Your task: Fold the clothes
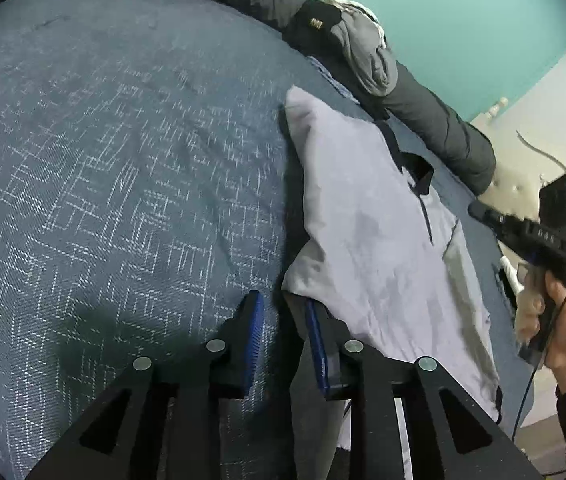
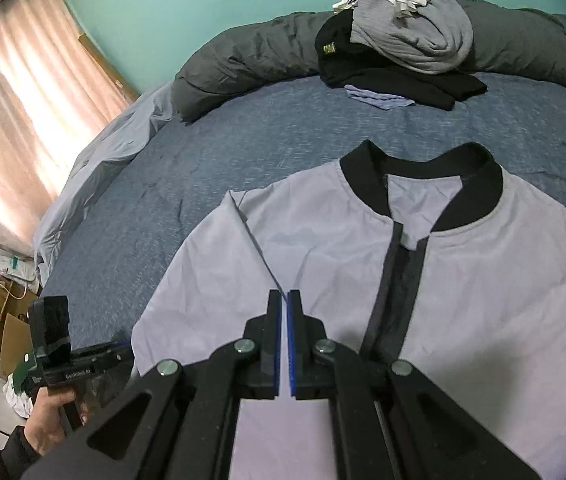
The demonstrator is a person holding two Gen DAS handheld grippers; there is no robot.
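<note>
A pale grey jacket (image 2: 483,280) with a black collar (image 2: 367,184) and a dark zip strip lies front up on the blue bed cover (image 2: 203,168). My right gripper (image 2: 285,296) hovers over its left chest with the blue pads together and no cloth visibly pinched; a fold edge runs up from its tips. In the left wrist view the jacket (image 1: 363,220) stretches away to the right. My left gripper (image 1: 283,300) is open at the jacket's near corner, with the right finger (image 1: 317,332) against the hem and bed cover showing in the gap. The right gripper (image 1: 477,210) shows blurred at the jacket's far side.
A pile of grey and black clothes (image 2: 395,40) rests on a rolled dark duvet (image 2: 243,60) at the far edge of the bed. A curtained window (image 2: 23,100) and cardboard boxes (image 2: 7,332) lie left of the bed. A hand (image 2: 51,408) holds the left tool.
</note>
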